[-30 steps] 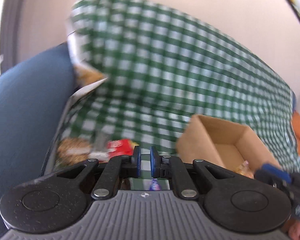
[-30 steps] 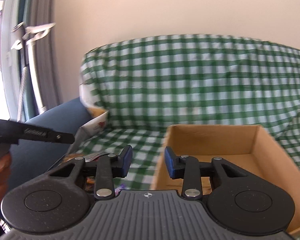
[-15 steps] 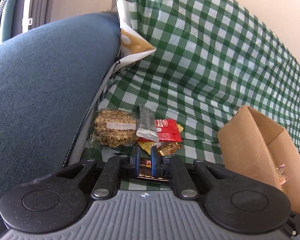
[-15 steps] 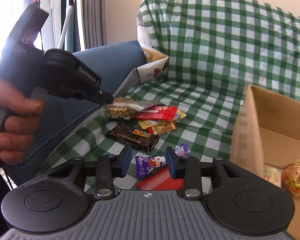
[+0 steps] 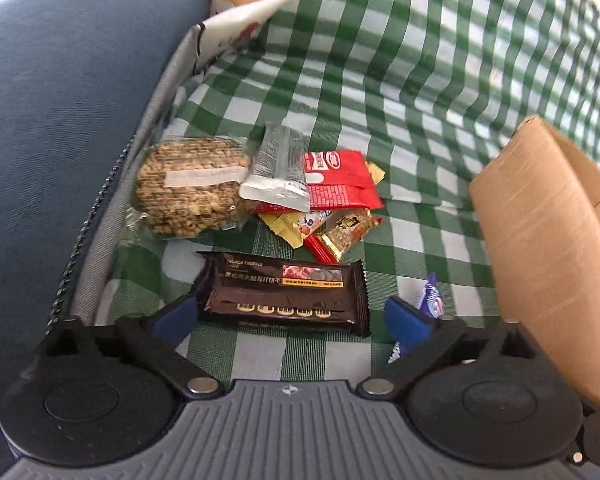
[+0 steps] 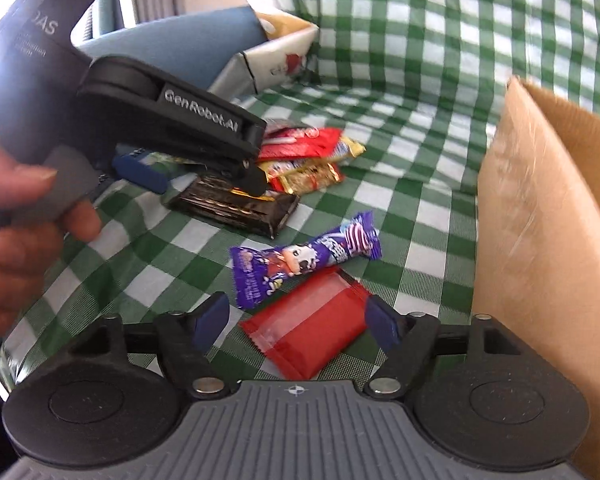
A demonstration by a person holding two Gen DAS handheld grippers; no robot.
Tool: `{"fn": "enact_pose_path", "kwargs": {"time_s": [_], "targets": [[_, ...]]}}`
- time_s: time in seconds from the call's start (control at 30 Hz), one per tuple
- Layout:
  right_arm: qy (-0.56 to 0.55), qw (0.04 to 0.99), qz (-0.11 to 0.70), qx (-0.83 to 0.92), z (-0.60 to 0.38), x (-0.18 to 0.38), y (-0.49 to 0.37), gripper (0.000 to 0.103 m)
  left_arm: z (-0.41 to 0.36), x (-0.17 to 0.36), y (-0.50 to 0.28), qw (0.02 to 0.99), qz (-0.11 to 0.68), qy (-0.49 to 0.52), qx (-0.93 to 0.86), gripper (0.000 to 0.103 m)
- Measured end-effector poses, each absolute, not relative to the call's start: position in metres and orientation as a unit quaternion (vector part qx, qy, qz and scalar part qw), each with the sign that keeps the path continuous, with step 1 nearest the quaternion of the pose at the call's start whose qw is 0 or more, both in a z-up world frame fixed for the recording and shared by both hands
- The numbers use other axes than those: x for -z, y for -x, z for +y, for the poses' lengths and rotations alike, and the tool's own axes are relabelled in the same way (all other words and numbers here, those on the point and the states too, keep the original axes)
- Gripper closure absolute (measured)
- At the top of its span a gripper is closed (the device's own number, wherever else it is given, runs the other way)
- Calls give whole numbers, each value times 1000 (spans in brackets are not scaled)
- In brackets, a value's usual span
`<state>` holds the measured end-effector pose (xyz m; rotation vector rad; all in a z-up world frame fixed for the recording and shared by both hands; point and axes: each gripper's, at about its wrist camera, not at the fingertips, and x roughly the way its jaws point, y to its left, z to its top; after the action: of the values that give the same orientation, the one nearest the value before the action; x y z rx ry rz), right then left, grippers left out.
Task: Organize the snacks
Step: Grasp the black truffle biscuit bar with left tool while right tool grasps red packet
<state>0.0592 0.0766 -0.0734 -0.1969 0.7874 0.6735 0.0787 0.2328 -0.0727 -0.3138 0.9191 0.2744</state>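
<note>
Both grippers low over snacks on a green-checked sofa seat, fingers spreading.

The left gripper [image 5: 288, 316] is opening widely around the dark biscuit pack [image 5: 284, 292], its fingers clear of both ends. The right gripper [image 6: 296, 320] is opening around the red wrapper [image 6: 308, 324], not pressing it; the purple candy [image 6: 304, 256] lies just beyond. Farther back, bare cloth separates the snack heap [image 5: 260, 184] from the cardboard box [image 5: 540, 248] wall on the right.

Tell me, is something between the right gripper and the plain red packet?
Nothing visible. The right gripper, jaws opening, frames the plain red foil packet on the green checked cloth; the purple wrapped candy lies just beyond.
</note>
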Motion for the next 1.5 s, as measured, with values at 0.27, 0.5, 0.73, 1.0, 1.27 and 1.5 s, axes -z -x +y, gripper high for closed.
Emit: {"fn": "enact_pose_path", "kwargs": {"time_s": [0.27, 0.5, 0.73, 1.0, 1.27, 1.5], "targets": [[91, 857, 412, -296, 84, 91, -75, 21, 215, 94, -107, 862, 480, 77, -145, 0], [100, 864, 397, -293, 83, 90, -72, 45, 222, 98, -111, 858, 478, 92, -165, 0], [104, 866, 384, -303, 77, 87, -68, 59, 224, 99, -112, 859, 474, 95, -168, 0], [105, 872, 343, -334, 69, 68, -52, 59, 218, 94, -108, 865, 466, 83, -165, 13], [106, 883, 304, -341, 58, 53, -35, 59, 218, 68, -85, 876, 443, 101, -163, 13], [107, 893, 268, -345, 47, 36, -12, 59, 221, 28, -54, 882, 417, 137, -172, 13]]}}
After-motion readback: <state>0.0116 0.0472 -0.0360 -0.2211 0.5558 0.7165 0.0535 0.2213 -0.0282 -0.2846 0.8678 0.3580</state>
